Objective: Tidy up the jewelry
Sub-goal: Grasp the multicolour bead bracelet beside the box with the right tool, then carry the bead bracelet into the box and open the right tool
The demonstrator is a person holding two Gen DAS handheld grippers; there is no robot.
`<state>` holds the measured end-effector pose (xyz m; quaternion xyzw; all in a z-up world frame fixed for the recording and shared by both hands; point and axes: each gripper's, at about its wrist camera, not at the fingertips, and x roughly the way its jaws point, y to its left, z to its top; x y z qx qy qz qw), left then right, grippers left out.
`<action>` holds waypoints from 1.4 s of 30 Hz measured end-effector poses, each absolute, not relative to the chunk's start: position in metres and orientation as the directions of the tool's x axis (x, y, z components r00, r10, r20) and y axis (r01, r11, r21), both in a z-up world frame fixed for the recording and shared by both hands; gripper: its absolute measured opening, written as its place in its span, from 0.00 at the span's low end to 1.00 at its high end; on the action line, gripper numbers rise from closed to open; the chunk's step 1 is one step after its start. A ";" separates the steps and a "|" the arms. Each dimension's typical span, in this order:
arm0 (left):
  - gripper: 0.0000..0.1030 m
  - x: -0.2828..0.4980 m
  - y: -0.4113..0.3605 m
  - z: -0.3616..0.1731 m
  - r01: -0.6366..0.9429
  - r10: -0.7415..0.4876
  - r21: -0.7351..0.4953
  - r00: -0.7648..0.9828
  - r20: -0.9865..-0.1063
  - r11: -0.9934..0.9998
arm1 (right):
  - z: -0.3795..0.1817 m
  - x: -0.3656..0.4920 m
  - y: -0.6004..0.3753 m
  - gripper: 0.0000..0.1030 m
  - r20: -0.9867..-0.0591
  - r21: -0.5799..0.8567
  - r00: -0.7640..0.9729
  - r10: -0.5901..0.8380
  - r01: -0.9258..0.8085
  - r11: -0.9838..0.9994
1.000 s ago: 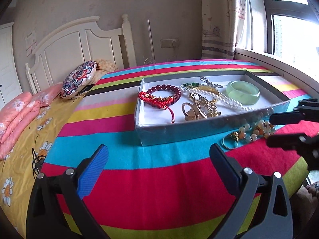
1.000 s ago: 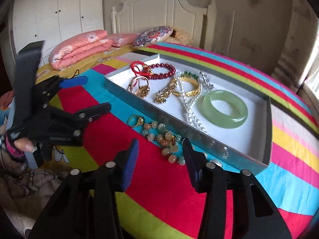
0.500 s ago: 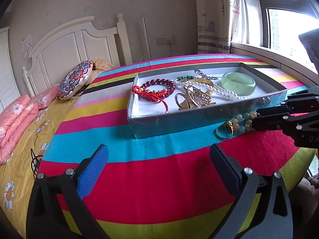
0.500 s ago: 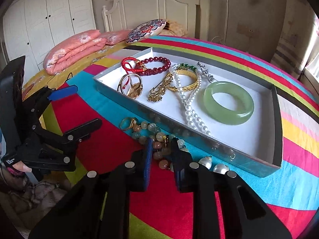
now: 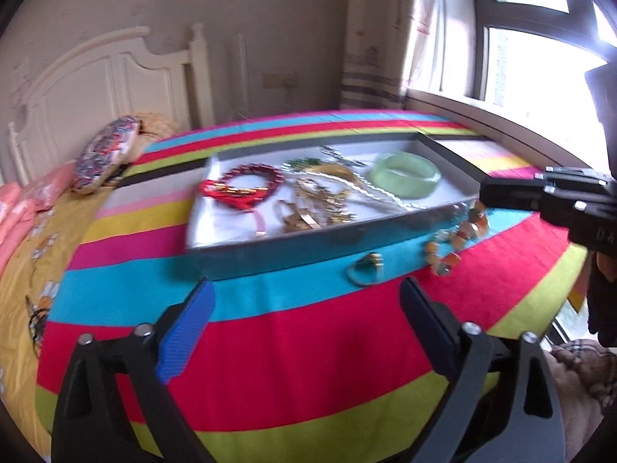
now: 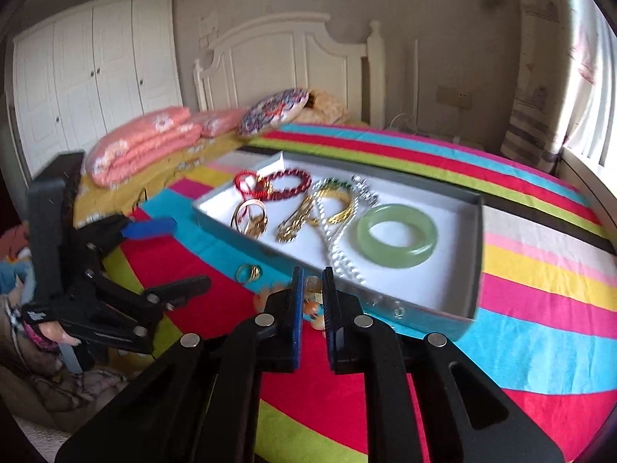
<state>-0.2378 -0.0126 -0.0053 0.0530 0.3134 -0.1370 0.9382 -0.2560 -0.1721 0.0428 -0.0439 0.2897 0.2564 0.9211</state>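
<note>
The left gripper (image 5: 304,322) is held over the blanket (image 5: 308,347), jaws closing on nothing. A ring (image 5: 366,268) lies beside the tray (image 5: 270,249). The bead bracelet (image 5: 455,239), limp, light and slippery, is pinched by the right gripper (image 6: 311,301); it is best gripped across its strand.

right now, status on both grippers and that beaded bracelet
Right gripper shut on beaded bracelet, strand dangling off the bed. Left gripper open, closing, nothing between its fingers. Gold ring loose on blanket. Box wall close ahead.

A home bedroom: a bed with white headboard (image 6: 285,58), folded quilts (image 6: 146,142) and white wardrobe (image 6: 92,73).
</note>
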 end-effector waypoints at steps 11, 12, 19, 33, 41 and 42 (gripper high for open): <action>0.52 -0.207 -0.044 -0.016 0.341 -0.242 0.010 0.687 -0.685 0.940 | 0.050 -0.265 -0.193 0.11 -0.500 0.115 0.718 0.485 -0.500 0.858; 0.48 -0.207 -0.044 -0.016 0.341 -0.242 0.011 0.687 -0.686 0.940 | 0.049 -0.265 -0.195 0.11 -0.500 0.115 0.718 0.484 -0.499 0.859; 0.20 -0.218 -0.053 -0.016 0.400 -0.263 0.057 0.697 -0.667 0.915 | 0.058 -0.268 -0.198 0.11 -0.479 0.115 0.733 0.483 -0.493 0.862; 0.20 -0.231 -0.035 0.026 0.377 -0.279 0.051 0.762 -0.585 0.925 | 0.110 -0.278 -0.183 0.11 -0.392 0.010 0.786 0.477 -0.515 0.857; 0.20 -0.221 -0.047 0.041 0.397 -0.285 0.079 0.771 -0.569 0.915 | 0.129 -0.272 -0.179 0.11 -0.373 -0.041 0.809 0.454 -0.503 0.863; 0.20 -0.217 -0.051 0.042 0.402 -0.288 0.082 0.769 -0.572 0.912 | 0.129 -0.267 -0.179 0.11 -0.378 -0.047 0.811 0.446 -0.498 0.866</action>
